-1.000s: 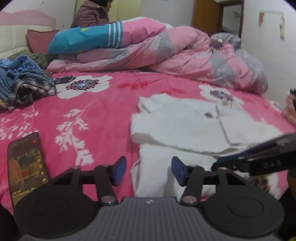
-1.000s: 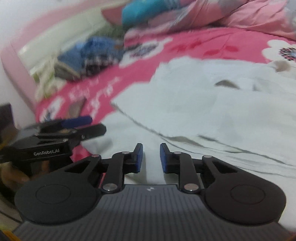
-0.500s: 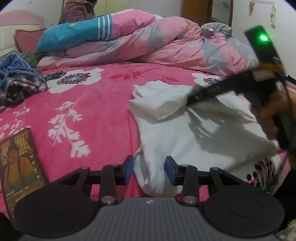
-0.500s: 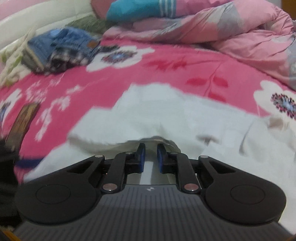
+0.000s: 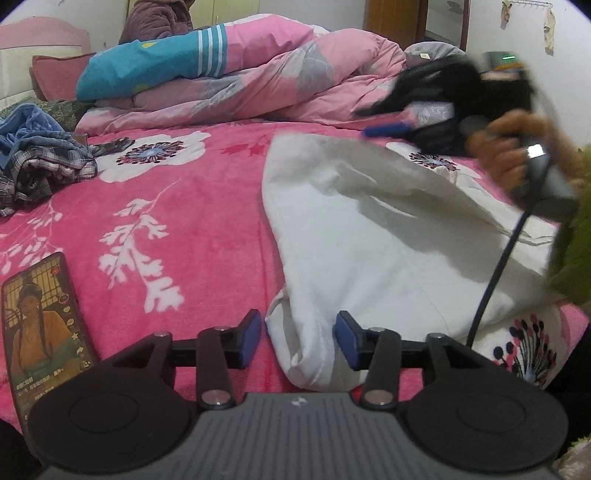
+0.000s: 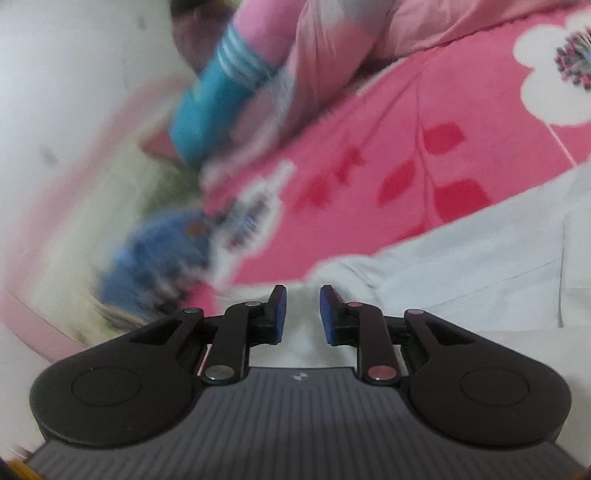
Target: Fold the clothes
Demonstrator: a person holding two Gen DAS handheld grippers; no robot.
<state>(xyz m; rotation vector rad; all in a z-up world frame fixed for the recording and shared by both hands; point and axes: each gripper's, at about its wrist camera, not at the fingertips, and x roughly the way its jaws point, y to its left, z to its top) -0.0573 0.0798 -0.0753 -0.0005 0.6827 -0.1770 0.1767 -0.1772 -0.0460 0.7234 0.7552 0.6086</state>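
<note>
A white garment (image 5: 369,236) lies folded on the pink floral bedspread (image 5: 177,206), its left edge a smooth fold. My left gripper (image 5: 298,338) is open, low at the garment's near corner, and that corner lies loose between the blue pads. In the left wrist view my right gripper (image 5: 388,130) is blurred and hovers over the garment's far edge, held by a hand (image 5: 517,147). In the right wrist view the right gripper (image 6: 301,314) is tilted and open, with the white garment (image 6: 461,266) under and beyond it.
A phone (image 5: 40,325) with a lit screen lies at the near left. A heap of blue and plaid clothes (image 5: 40,162) sits far left. A bunched pink duvet (image 5: 258,85) fills the back, with a person (image 5: 155,22) behind it. The right gripper's cable (image 5: 495,280) crosses the garment.
The right gripper took the garment's folded part across to the right, then rose to the far edge with its fingers slightly wider. The garment now lies flatter. The left gripper stayed open.
</note>
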